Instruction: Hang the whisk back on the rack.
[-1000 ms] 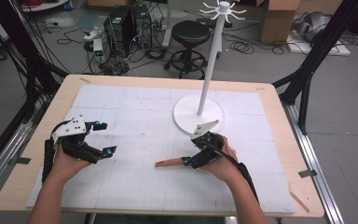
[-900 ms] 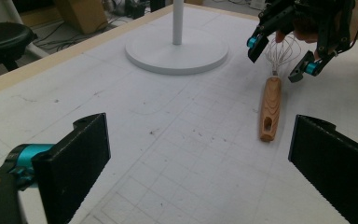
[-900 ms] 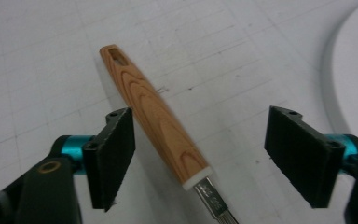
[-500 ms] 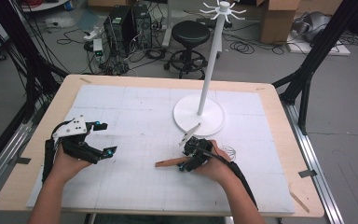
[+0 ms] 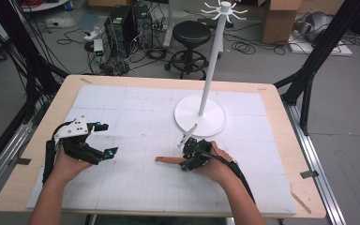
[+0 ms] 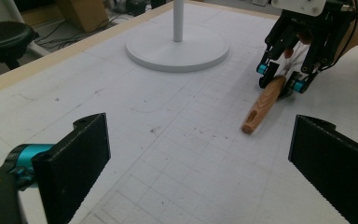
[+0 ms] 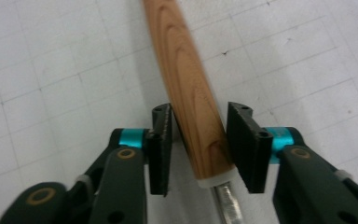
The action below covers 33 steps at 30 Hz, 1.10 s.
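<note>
The right claw (image 7: 199,140), its jaws just closing in, brackets the wooden handle (image 7: 186,88) of a tool lying flat on the tabletop (image 5: 136,101); one pad looks to be against the wood while a thin gap shows at the other, so a firm grip cannot be confirmed. The pads sit at the handle's pale collar, where a metal shaft (image 7: 228,203) begins (its working end is hidden under the hand). From the high view, the handle (image 5: 168,160) points toward the person's left, near the tabletop's middle and close to the front edge. Just beyond the right claw (image 5: 187,161) stands the round white base (image 5: 200,116) of a tall hook stand, near but not touching. The left claw (image 5: 103,139) is held wide open with nothing between its jaws, well apart from the handle, with bare gridded mat between them. The tabletop's wooden border lies clear of both hands.
</note>
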Tool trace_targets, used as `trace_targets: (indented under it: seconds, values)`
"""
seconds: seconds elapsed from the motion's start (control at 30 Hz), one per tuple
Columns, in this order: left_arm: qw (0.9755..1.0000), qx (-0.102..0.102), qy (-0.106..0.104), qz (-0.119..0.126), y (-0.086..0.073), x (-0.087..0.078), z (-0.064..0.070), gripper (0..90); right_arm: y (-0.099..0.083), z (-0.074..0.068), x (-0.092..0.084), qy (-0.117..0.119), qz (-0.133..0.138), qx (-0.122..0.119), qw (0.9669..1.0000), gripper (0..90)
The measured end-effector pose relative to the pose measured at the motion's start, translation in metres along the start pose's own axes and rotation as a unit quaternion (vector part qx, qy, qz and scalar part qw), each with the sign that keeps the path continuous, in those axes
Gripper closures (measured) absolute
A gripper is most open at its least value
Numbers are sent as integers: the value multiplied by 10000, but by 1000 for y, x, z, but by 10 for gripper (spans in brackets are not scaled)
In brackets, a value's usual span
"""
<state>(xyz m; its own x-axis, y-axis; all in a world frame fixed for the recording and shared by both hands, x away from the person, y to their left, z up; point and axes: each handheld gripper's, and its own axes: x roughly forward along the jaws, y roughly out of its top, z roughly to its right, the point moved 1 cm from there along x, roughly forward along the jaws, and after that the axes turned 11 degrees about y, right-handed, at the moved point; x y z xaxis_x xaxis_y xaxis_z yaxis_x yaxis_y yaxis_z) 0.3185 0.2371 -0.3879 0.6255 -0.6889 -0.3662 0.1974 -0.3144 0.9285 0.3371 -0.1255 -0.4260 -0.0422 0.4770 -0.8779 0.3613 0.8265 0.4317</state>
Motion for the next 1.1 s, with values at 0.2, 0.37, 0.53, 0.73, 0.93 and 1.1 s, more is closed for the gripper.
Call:
trace_targets:
  seconds: [0.2,0.37,0.53,0.73,0.93,1.1]
  values:
    - [10000,2,-10,0,0,0,-1,61,2,2,0,-6,-43,56,10000,678]
    - [10000,16,8,-8,0,0,0,61,3,3,0,-15,-61,183,9998,700]
    - [10000,24,12,-1,0,0,0,61,4,1,1,-86,-98,247,9996,704]
    - [10000,20,25,20,0,-1,-1,60,5,0,1,-117,-124,227,9996,709]
    - [10000,4,37,24,0,-1,-1,60,6,-1,-10,-96,209,190,9996,710]
    - [10000,28,55,29,1,-2,0,61,5,1,-32,-54,609,228,9979,710]
